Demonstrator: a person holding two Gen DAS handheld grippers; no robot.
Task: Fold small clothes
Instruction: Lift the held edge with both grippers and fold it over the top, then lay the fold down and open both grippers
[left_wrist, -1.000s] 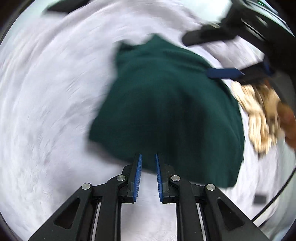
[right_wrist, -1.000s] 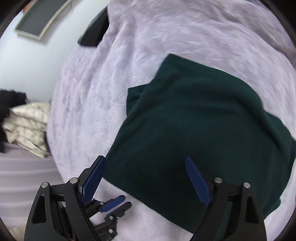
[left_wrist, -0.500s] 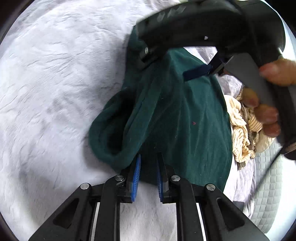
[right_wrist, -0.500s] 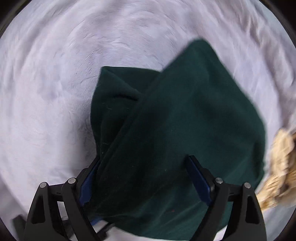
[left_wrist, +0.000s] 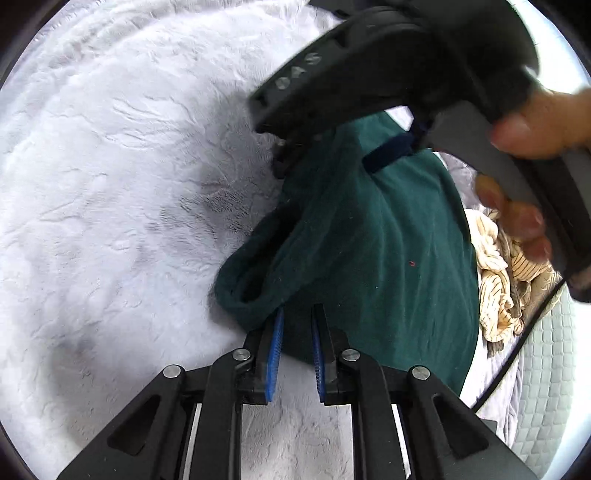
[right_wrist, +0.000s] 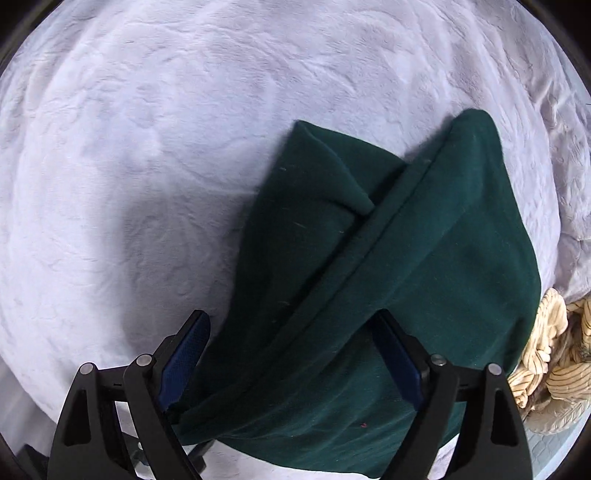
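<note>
The left gripper (left_wrist: 297, 325) was built of matte black linkage arms joined by round silver screw heads, with triangular cut-outs in the outer arms. Its two fingers carried narrow, ribbed, bright blue pads (left_wrist: 275, 354). The right gripper (right_wrist: 291, 354) had the same black frame and silver pivots, with darker blue, finely textured pads on its fingers. From the left wrist camera its body showed as a rounded black shell with pale embossed lettering, too blurred to read, above a grey handle. A bare hand (left_wrist: 532, 166) wrapped that handle, and a thin black cable (left_wrist: 517, 350) hung below it.
</note>
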